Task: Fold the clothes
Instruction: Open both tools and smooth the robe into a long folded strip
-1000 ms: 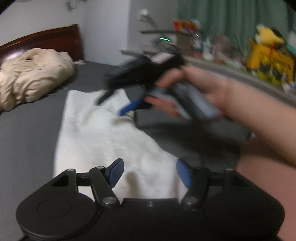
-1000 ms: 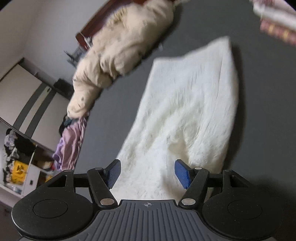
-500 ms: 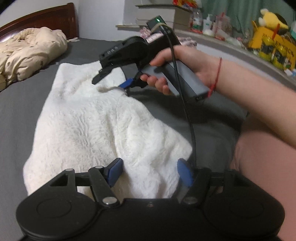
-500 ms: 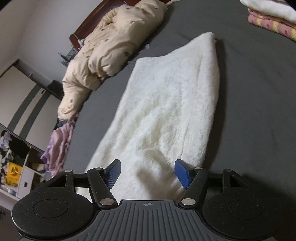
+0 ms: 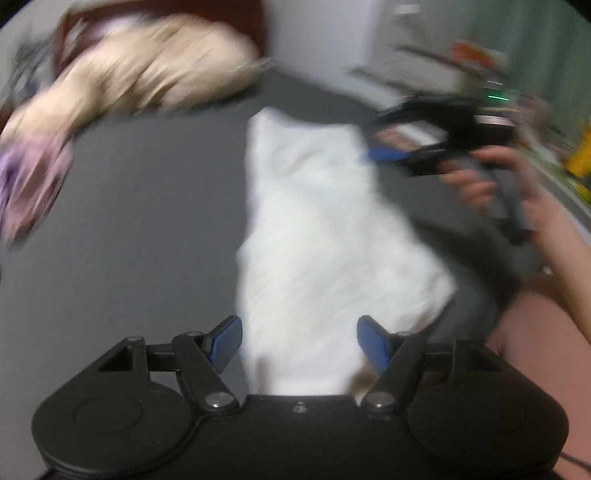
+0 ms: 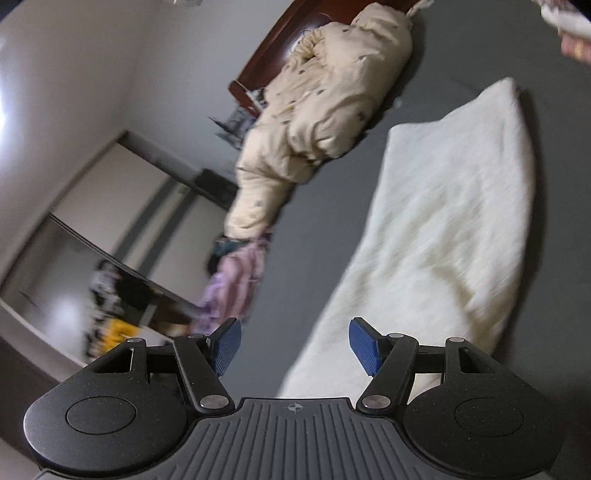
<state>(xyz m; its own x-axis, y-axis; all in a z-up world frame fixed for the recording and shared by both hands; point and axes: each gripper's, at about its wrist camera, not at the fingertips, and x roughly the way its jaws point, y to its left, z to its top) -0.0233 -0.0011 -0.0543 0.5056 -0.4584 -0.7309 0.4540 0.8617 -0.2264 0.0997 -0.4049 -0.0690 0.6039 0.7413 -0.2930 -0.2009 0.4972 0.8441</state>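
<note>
A white fleecy garment (image 5: 314, 229) lies folded lengthwise on the dark grey bed sheet (image 5: 147, 229); it also shows in the right wrist view (image 6: 450, 221). My left gripper (image 5: 299, 343) is open and empty, with the garment's near end between its blue pads. My right gripper (image 6: 295, 347) is open and empty, above the sheet at the garment's near left edge. In the blurred left wrist view the right gripper (image 5: 436, 136) hovers by the garment's far right corner.
A cream duvet (image 6: 325, 110) is bunched by the dark wooden headboard (image 6: 266, 66). Purple clothes (image 6: 236, 280) lie past it at the bed's edge. A folded stack (image 6: 569, 29) sits at the far corner. A cluttered shelf (image 5: 480, 66) runs along the right.
My right gripper has lifted off the garment's right edge and swung left. My left gripper has turned left, so the duvet and purple clothes came into view. Both stayed open.
</note>
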